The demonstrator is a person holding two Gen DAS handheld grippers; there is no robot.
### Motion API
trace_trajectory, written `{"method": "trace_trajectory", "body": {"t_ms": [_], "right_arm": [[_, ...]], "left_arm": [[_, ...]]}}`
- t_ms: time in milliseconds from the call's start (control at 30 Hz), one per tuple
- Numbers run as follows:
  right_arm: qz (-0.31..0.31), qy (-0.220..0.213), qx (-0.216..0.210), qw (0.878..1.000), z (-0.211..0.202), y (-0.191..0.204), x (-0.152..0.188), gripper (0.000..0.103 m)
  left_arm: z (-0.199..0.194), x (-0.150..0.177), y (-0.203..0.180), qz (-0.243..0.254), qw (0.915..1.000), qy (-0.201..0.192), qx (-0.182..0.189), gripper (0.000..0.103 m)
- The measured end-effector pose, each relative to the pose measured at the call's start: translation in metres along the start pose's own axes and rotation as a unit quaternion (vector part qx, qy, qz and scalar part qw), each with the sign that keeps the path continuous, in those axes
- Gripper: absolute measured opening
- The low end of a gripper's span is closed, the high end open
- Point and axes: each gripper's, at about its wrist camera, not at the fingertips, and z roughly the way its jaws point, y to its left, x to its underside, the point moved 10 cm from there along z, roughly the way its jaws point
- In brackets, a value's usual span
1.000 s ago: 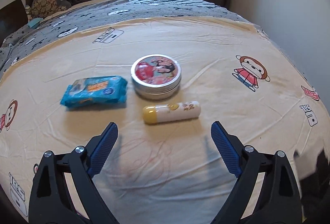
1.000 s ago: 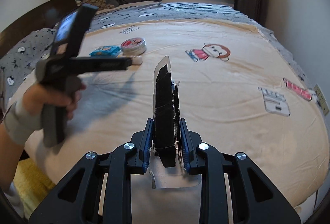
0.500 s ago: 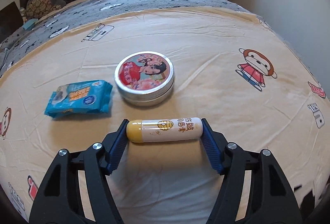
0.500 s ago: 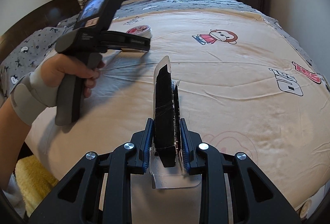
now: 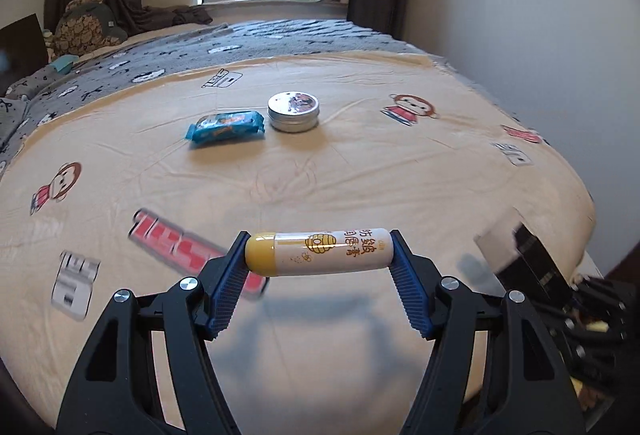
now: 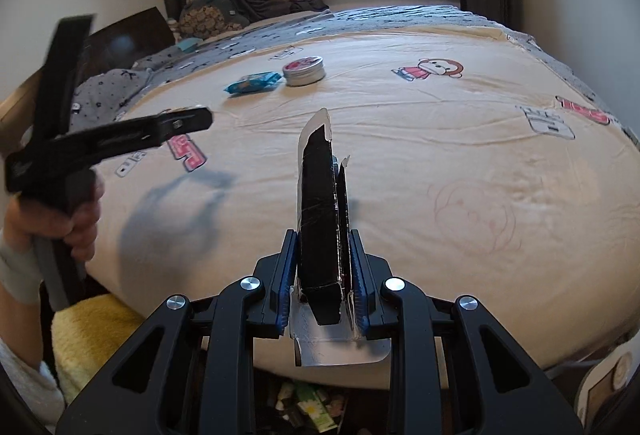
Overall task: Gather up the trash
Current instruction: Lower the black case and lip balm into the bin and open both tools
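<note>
Tube (image 5: 318, 252) is the trash item in play: a white stick with a yellow cap, clamped end to end across the left gripper (image 5: 318, 267), cap at the left pad. It hangs clear of the bed (image 5: 400, 175), near the bed's front edge, its shadow on the sheet below. Gripping it by the ends probably suits the way it lay crosswise. Its label has a beehive, a small bee and orange Chinese characters, hard to read for sure; maybe lip balm.

Right gripper (image 6: 322, 275) is clenched on a flattened black box (image 6: 320, 211) with silvery flaps, standing on edge between the pads. Looks like the spot the tube is headed for, since it shows up blurred at the right in the left view, but that's a guess.

Farther back sit a blue packet (image 5: 225, 126) and a round tin (image 5: 294, 111) just right of it, tin lid has a picture. Packet print unreadable. Cartoon monkeys dot the sheet.
</note>
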Motion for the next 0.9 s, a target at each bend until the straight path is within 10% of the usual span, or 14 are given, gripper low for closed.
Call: {"method": "trace_trajectory", "body": {"t_ms": [467, 900], "right_arm": [[-0.045, 0.025, 0.016, 0.999, -0.032, 0.037, 0.073, 0.026], [-0.033, 0.137, 0.004, 0.990, -0.001, 0.045, 0.157, 0.026]], "left_arm": [[-0.061, 0.149, -0.017, 0.008, 0.9993, 0.035, -0.006, 0.065], [-0.030, 0.256, -0.042, 0.043, 0.9856, 0.163, 0.014, 0.065]]}}
